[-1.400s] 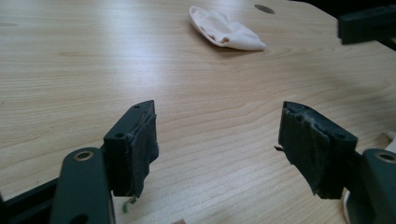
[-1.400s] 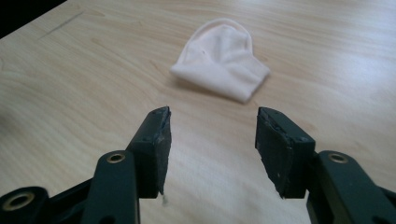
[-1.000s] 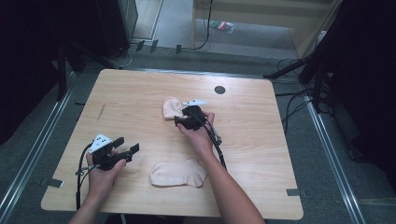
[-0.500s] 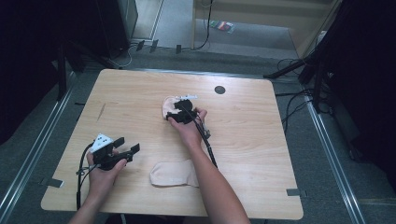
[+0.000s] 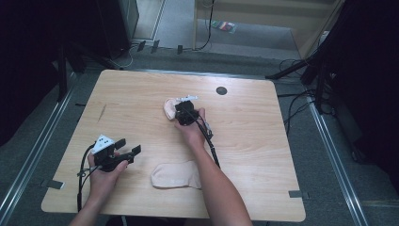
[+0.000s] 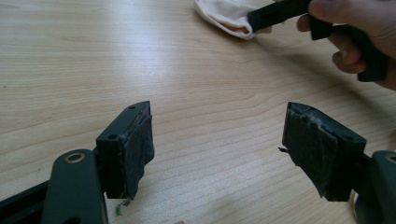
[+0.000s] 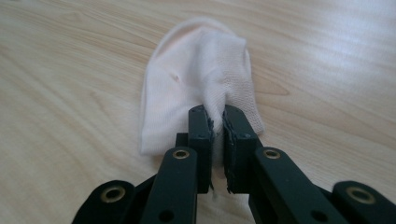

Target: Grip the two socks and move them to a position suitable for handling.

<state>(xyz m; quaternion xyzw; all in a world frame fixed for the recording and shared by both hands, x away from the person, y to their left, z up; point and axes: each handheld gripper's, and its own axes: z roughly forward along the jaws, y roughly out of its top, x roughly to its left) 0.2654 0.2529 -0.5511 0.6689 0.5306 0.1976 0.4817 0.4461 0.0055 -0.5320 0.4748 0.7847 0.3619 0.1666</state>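
Two pale pink socks are on the wooden table (image 5: 263, 141). One sock (image 5: 169, 107) lies near the table's middle; my right gripper (image 5: 181, 109) is shut on its near edge. In the right gripper view the jaws pinch a fold of that sock (image 7: 196, 79), bunching the cloth at my right gripper (image 7: 218, 122). The other sock (image 5: 175, 175) lies flat near the front edge, beside the person's right forearm. My left gripper (image 5: 129, 147) is at the front left, open and empty, with bare wood between its pads (image 6: 137, 144). The far sock (image 6: 224, 16) appears at the top of that view.
A small black round mark (image 5: 221, 90) sits near the table's far edge. Cables trail from both grippers toward the front. Around the table are grey floor, metal rails and dark stands.
My right gripper has moved left and away onto the far sock and shut on its edge. The left gripper has stayed in place, open.
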